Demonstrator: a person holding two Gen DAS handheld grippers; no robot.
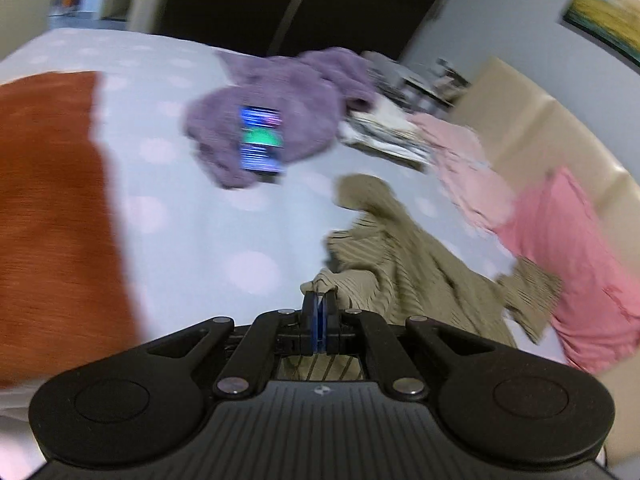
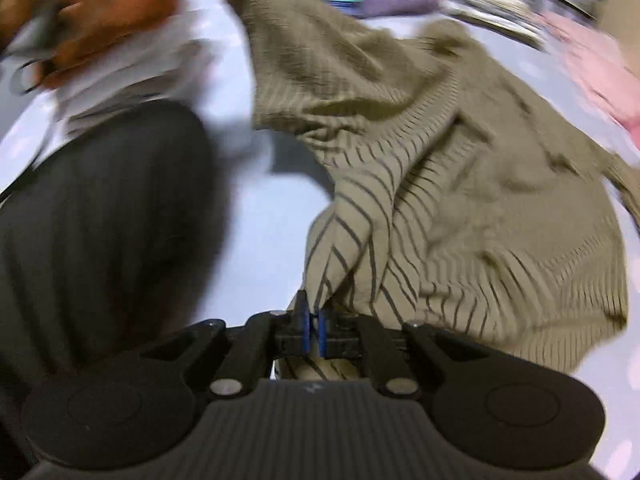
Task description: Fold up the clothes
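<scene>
no text i can read in either view; both are smeared by motion blur. the phone (image 1: pixel 261 140) lying on the purple garment (image 1: pixel 276 108) has its screen lit, showing blue, green and pink bands, but no letters or digits come through. i see the same screen at the top edge of the right wrist view, just as blurred. a small pale emblem (image 1: pixel 321 391) sits on the ribbed body of my left tool, and a like one (image 2: pixel 311 389) on the right tool; a mark only, no lettering. the framed picture (image 1: pixel 608 16) on the wall shows only colour.
</scene>
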